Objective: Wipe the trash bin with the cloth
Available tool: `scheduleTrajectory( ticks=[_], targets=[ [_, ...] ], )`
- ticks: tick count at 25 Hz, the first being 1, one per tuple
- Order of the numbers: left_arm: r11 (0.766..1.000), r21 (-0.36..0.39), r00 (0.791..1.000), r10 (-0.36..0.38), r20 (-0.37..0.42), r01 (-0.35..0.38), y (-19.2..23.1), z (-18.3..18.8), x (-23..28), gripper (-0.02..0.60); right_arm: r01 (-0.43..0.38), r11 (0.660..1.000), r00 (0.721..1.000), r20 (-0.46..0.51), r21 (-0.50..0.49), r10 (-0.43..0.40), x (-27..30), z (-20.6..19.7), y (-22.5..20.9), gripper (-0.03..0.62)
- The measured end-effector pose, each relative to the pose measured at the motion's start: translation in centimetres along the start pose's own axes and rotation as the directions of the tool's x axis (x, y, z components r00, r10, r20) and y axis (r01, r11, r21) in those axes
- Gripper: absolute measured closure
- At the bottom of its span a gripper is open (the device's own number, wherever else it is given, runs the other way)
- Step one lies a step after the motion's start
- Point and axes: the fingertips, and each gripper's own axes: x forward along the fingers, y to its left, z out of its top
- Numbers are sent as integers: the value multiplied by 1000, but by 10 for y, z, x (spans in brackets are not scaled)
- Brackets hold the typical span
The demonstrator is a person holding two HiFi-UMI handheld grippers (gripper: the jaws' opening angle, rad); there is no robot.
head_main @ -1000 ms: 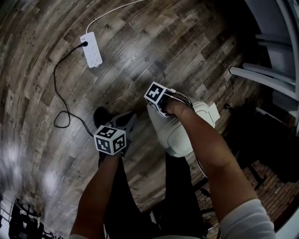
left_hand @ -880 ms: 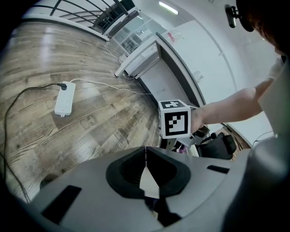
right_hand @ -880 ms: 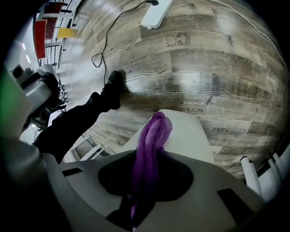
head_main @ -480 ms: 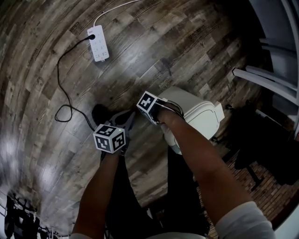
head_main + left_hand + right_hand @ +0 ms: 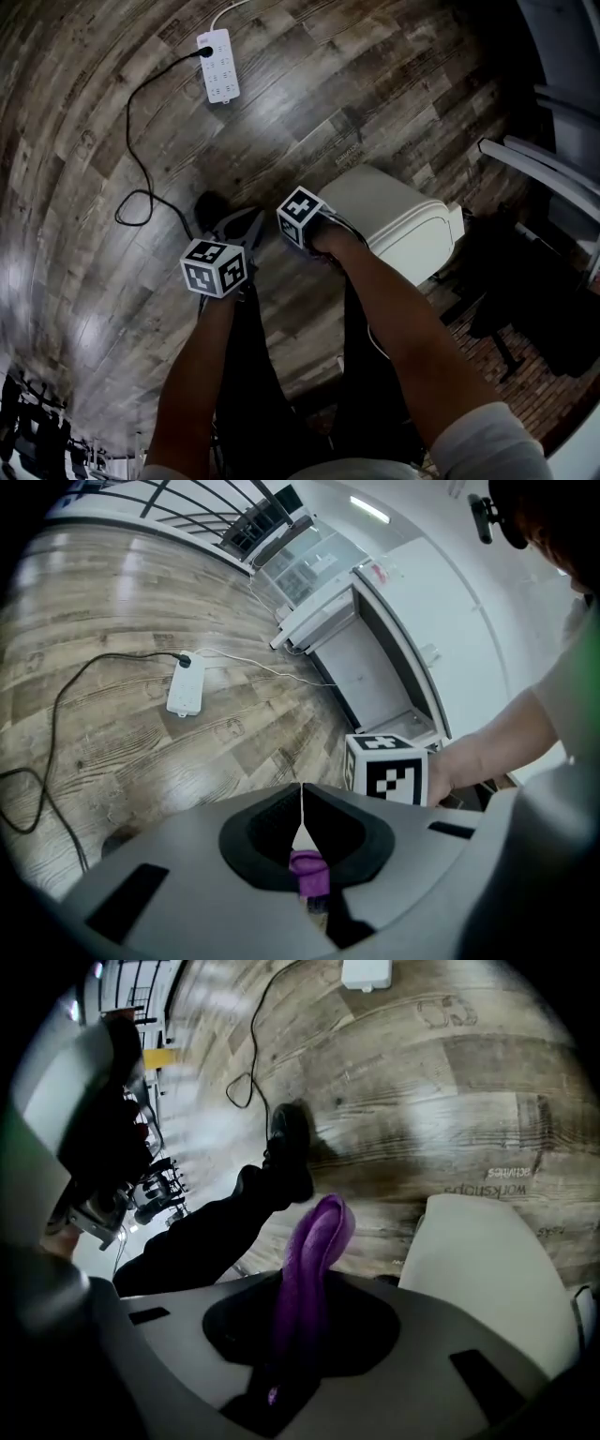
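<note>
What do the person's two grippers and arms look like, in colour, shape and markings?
The left gripper and the right gripper each have a smooth grey shell with a black hollow round the jaws. Each carries a white cube with black square markers. The forearms are bare; a light sleeve covers the right upper arm.

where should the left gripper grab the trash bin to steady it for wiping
Likely the lid rim of the trash bin, on the side nearest the left gripper, coming down from above. The body is broad and rounded, likely too wide for the jaws; the rim looks like the only thin edge.
</note>
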Motion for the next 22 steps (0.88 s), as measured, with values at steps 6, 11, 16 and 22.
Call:
scheduleTrajectory(
  ticks=[6,11,16,22],
  targets=[
    [1000,9,1000,-18,-3,18,-5,4,11,574,128,992,987,95,-7,-126,-68,26,-63,500],
    [999,36,999,-39,-3,40,-18,16,40,574,246,968,960,123,47,-250,-126,21,-137,500],
    [999,17,999,-50,-18,50,-31,15,72,574,315,945,936,137,88,-325,-163,4,-198,500],
    [995,-69,993,-72,-91,66,-51,-24,110,574,367,923,919,105,118,-379,-177,-23,-259,500]
  ],
)
